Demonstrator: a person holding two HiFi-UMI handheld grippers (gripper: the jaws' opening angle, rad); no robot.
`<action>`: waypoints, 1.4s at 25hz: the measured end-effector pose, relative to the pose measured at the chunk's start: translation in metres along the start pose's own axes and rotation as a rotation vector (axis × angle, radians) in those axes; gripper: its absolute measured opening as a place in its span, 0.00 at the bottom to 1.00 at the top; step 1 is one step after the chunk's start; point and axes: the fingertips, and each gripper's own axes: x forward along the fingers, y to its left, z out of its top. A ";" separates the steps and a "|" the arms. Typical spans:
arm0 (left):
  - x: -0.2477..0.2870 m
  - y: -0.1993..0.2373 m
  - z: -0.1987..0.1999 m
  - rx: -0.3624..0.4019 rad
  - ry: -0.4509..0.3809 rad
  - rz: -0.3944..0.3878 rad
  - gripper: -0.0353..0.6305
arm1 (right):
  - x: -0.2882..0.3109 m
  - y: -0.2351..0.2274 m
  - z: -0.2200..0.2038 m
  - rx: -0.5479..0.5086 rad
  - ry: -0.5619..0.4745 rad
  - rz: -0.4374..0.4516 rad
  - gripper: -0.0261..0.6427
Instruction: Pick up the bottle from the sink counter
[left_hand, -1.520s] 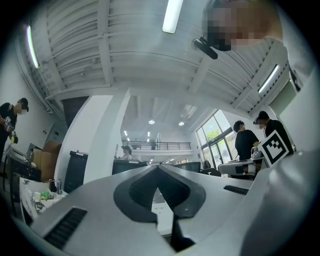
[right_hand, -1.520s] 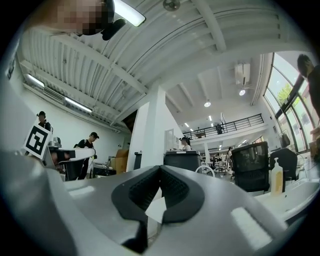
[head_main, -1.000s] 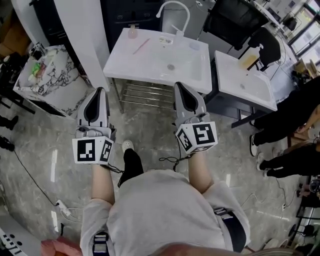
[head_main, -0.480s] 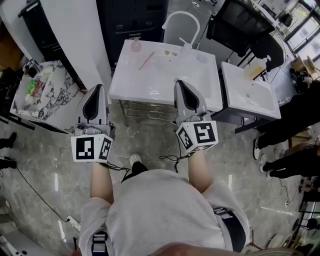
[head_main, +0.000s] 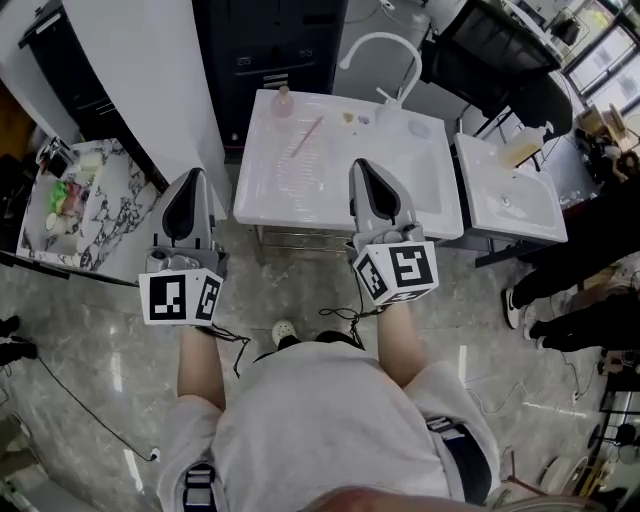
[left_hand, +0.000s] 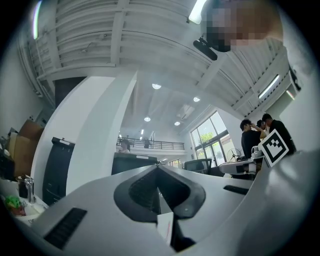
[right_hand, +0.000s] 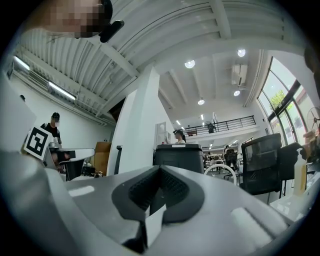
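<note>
**Both your grippers are shut and empty, right at the front of the white sink counter.**

Your left gripper (head_main: 194, 178) and right gripper (head_main: 358, 165) each have their jaws pressed together with nothing in them. Seen from your head, the tip of the right jaws shows over the front edge of the sink counter (head_main: 255, 175). The left jaws sit just off its left corner, over open, shiny grey floor (head_main: 130, 330). The smooth white top ahead has lots of free room. The bottle (head_main: 284, 100) is small, round and pink. It stands at the far left corner of the counter, ahead of both jaws and between them. A thin pink stick (head_main: 306, 135) lies just nearer to you. A curved white tap (head_main: 383, 35) rises ahead of the right jaws. Left of the left jaws is a marble table (head_main: 120, 215) holding small things.
</note>
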 end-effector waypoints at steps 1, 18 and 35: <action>0.003 0.004 -0.003 -0.003 0.003 -0.004 0.06 | 0.004 0.001 -0.002 -0.003 0.004 -0.003 0.06; 0.080 0.042 -0.034 -0.011 0.020 -0.008 0.06 | 0.086 -0.035 -0.025 0.018 0.030 -0.022 0.06; 0.175 0.085 -0.053 0.014 0.022 0.109 0.06 | 0.237 -0.080 -0.077 0.029 0.128 0.123 0.06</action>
